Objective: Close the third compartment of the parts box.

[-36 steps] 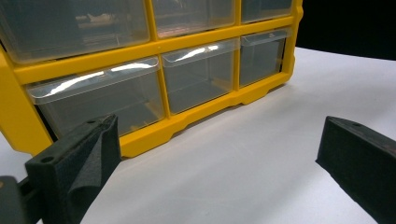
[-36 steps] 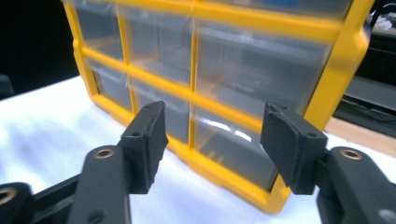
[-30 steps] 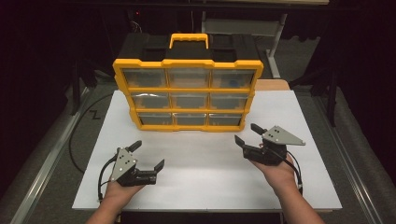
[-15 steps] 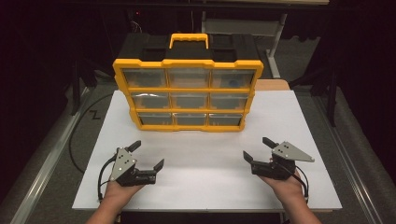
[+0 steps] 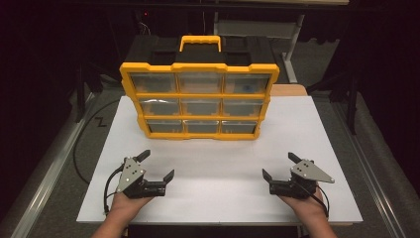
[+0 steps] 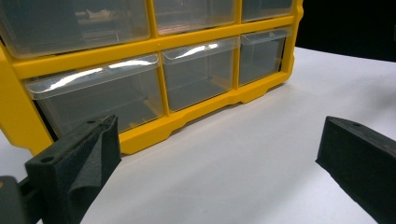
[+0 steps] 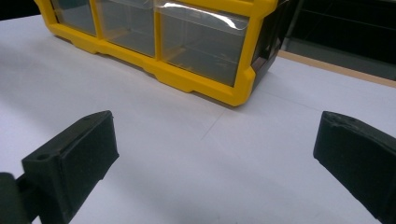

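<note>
A yellow organizer case (image 5: 198,99) with nine clear drawers and a yellow handle stands upright at the back of the white table (image 5: 218,163). Its bottom row of drawers (image 6: 187,74) faces the left gripper view, and its lower right corner (image 7: 201,51) shows in the right gripper view. My left gripper (image 5: 156,165) rests near the front left of the table, open and empty. Near the front right, my right gripper (image 5: 280,165) is also open, with nothing between its jaws. Both point toward the case from well in front of it.
A black cable (image 5: 89,144) loops off the table's left side. Metal rails (image 5: 44,173) run along both sides of the table. A wooden board edge (image 5: 289,90) shows behind the case at the right. White surface (image 5: 218,163) lies between the grippers and the case.
My right gripper has drawn back toward the front edge and a little to the right. The left gripper has stayed where it was.
</note>
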Demonstrator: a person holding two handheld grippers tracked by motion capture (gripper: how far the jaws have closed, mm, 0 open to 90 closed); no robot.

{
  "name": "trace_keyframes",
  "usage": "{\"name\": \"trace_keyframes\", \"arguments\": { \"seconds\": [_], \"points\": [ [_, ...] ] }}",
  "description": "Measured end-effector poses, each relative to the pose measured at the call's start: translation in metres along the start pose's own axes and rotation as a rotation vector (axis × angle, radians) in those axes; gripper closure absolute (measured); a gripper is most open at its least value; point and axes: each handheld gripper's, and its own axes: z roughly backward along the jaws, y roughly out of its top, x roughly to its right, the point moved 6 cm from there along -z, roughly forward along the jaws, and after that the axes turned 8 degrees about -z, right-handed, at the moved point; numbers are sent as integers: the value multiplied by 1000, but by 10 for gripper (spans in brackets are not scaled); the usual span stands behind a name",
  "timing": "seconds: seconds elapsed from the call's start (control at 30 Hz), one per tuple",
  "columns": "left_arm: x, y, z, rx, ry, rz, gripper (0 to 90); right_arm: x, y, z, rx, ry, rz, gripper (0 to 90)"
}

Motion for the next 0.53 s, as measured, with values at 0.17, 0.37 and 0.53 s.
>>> {"name": "trace_keyframes", "arguments": {
  "seconds": [0.17,0.37,0.53],
  "points": [
    [1,0,-1,-2,-9,-4,3,1,-2,-2,-12,-11,-7,10],
    [1,0,-1,-1,-9,-6,3,1,-3,-2,-11,-13,-10,10],
    [1,0,-2,-4,-7,-1,3,2,-3,-2,-8,-13,-15,10]
  ]
}}
